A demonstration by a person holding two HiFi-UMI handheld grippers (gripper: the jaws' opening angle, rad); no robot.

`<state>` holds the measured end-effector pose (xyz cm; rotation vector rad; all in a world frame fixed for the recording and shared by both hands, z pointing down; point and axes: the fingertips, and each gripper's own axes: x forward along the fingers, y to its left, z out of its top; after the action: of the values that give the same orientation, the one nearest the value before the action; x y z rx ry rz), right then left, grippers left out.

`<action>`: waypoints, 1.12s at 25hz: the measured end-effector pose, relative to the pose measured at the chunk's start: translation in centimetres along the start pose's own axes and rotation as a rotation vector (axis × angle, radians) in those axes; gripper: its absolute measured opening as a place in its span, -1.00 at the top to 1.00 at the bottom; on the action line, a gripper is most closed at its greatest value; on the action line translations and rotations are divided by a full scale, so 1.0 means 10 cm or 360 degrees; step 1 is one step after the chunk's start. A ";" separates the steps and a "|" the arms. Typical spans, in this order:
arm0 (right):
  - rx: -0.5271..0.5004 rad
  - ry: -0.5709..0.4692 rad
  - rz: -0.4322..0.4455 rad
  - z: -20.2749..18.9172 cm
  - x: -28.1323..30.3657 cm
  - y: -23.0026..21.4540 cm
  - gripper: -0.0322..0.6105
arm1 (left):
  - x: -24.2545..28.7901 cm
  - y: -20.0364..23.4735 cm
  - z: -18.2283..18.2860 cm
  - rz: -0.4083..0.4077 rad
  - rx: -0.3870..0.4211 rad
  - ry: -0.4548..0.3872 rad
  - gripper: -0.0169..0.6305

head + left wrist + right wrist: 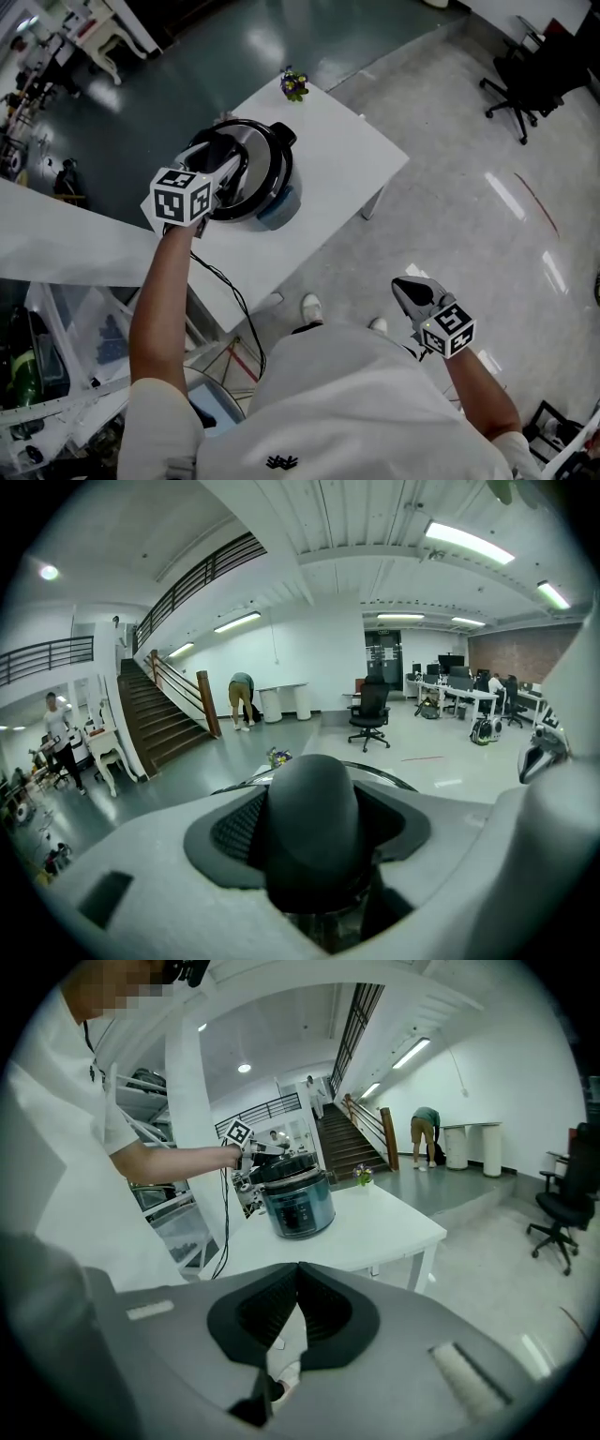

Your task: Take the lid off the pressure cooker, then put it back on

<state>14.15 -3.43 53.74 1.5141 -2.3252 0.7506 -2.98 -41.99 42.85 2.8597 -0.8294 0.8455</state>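
On the white table (352, 155) stands the pressure cooker (277, 204), blue-grey with a shiny lid (258, 155) on top. My left gripper (228, 171) reaches over the lid, and its jaws sit closed around the lid's black knob handle (310, 810), which fills the gap between the pads. Whether the lid is locked on or just resting I cannot tell. In the right gripper view the cooker (298, 1206) shows across the table with the lid on it. My right gripper (401, 285) hangs off the table over the floor, jaws shut and empty (298, 1277).
A small bunch of flowers (294, 85) sits at the table's far corner. The cooker's black cable (232, 292) drops off the near edge. A second white surface (56, 246) lies to the left. An office chair (525, 82) stands far right.
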 end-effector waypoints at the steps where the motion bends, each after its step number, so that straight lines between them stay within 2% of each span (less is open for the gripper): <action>1: 0.0005 -0.0002 -0.0010 0.00 0.00 -0.01 0.86 | 0.04 0.00 0.00 -0.0006 0.0008 0.0005 0.06; 13: 0.0044 0.0002 -0.0091 -0.01 -0.06 -0.04 0.86 | 0.35 0.04 -0.09 -0.0060 0.0030 0.0061 0.06; 28: 0.0033 0.0021 -0.0052 0.00 0.00 -0.03 0.86 | 0.38 0.06 -0.11 -0.0083 0.0011 0.0053 0.05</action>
<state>14.44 -3.51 53.78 1.5469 -2.2846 0.7762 -1.16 -44.07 45.71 2.8514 -0.7465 0.8889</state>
